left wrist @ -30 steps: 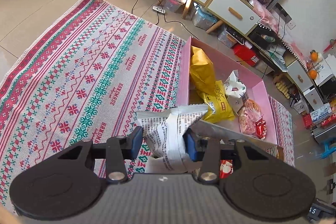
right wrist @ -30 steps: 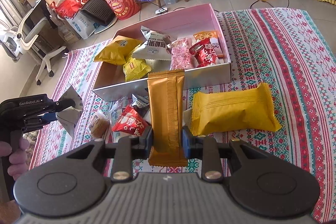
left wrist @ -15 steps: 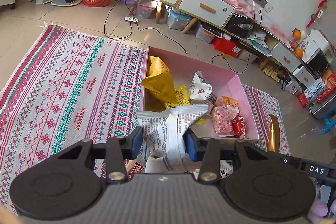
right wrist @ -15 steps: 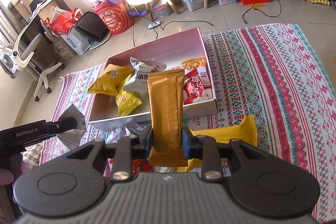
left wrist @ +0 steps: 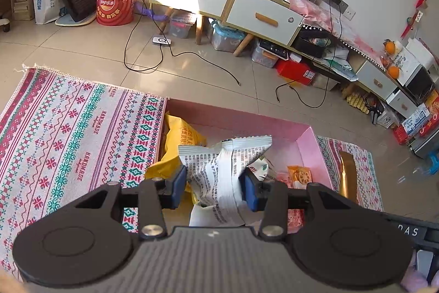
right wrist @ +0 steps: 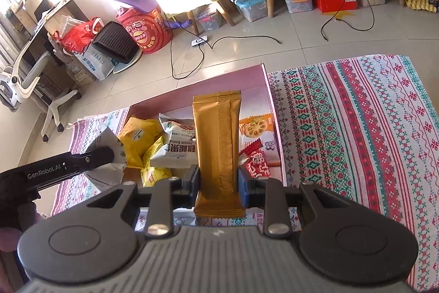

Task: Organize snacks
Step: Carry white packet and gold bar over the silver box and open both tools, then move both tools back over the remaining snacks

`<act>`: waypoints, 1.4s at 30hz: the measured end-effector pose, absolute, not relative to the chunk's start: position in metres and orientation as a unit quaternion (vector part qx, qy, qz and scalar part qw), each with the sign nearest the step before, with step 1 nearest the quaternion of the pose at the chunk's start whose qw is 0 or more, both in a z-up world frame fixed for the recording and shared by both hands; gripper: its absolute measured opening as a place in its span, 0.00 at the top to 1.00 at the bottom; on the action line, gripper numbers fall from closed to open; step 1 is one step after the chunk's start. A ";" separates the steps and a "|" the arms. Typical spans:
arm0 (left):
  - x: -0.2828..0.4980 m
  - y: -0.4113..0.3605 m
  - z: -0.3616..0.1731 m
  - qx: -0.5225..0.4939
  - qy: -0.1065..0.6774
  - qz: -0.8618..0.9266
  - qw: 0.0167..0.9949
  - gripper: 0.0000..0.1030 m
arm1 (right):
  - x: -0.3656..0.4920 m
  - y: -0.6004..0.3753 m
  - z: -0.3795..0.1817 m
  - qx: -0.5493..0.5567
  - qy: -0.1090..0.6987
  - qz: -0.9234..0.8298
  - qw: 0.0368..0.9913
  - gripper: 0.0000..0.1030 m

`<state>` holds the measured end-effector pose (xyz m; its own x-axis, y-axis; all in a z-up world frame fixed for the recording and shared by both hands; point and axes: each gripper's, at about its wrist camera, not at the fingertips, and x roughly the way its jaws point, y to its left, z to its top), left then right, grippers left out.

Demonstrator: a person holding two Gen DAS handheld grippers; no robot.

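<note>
My left gripper is shut on a silver-white printed snack packet, held over the near left part of the pink box. In the right wrist view my right gripper is shut on a long golden-brown bar wrapper, upright above the box's near wall. The pink box holds yellow packets, a white nut packet, a red packet and a cracker packet. The left gripper with its silver packet shows at the left in that view.
The box lies on a patterned woven rug over a tiled floor. Behind it run black cables, a white-drawered cabinet, storage bins and a red snack drum. An office chair stands far left.
Both grippers have moved toward and over the pink box with their packets. The yellow packet beside the right gripper on the rug has dropped out of view.
</note>
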<state>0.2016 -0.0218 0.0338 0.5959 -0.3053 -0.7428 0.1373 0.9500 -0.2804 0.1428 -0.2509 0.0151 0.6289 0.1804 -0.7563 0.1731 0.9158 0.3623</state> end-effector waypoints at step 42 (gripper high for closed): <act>0.182 -0.034 0.036 -0.017 0.404 -0.148 0.902 0.05 | 0.119 -0.248 0.031 0.169 0.400 -0.009 0.901 0.25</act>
<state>0.1817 -0.0343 0.0363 0.6295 -0.2803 -0.7247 0.2528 0.9558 -0.1501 0.1189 -0.2479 0.0307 0.6804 0.1195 -0.7230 0.1509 0.9426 0.2978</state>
